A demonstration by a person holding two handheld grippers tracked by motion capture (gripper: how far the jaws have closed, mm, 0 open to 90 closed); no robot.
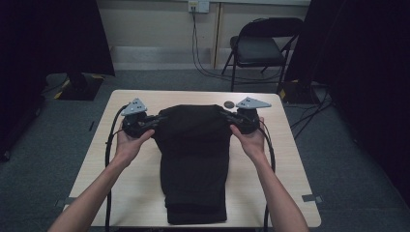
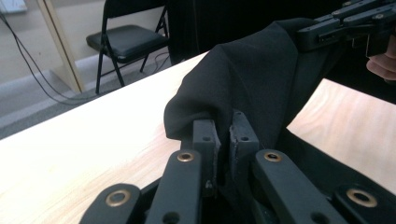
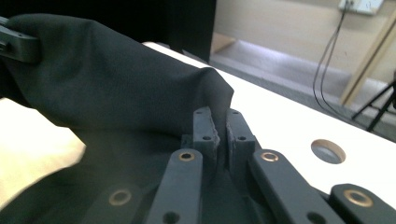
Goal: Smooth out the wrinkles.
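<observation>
A black garment (image 1: 196, 164), folded into a long strip that looks like trousers, lies lengthwise down the middle of a light wooden table (image 1: 130, 188). Its far end is lifted off the tabletop and stretched between the two grippers, while the rest lies flat and runs back to the table's near edge between the person's forearms.

The left gripper (image 1: 153, 119) is clenched on the lifted end's left corner; in the left gripper view its jaws stand nearly together with a fold of the black cloth (image 2: 243, 79) pinched between the pads. The right gripper (image 1: 226, 116) grasps the opposite corner the same way, and the right gripper view shows the cloth (image 3: 107, 84) bunched into its narrow jaw gap. Each gripper points inward toward the other, with the raised cloth spanning the gap between them.

Just beyond the right gripper, a round hole (image 1: 228, 104) sits in the tabletop near the far edge. Behind the table, past that gripper, a black folding chair (image 1: 261, 46) stands on grey carpet, with cables (image 1: 200, 58) hanging from a wall outlet.
</observation>
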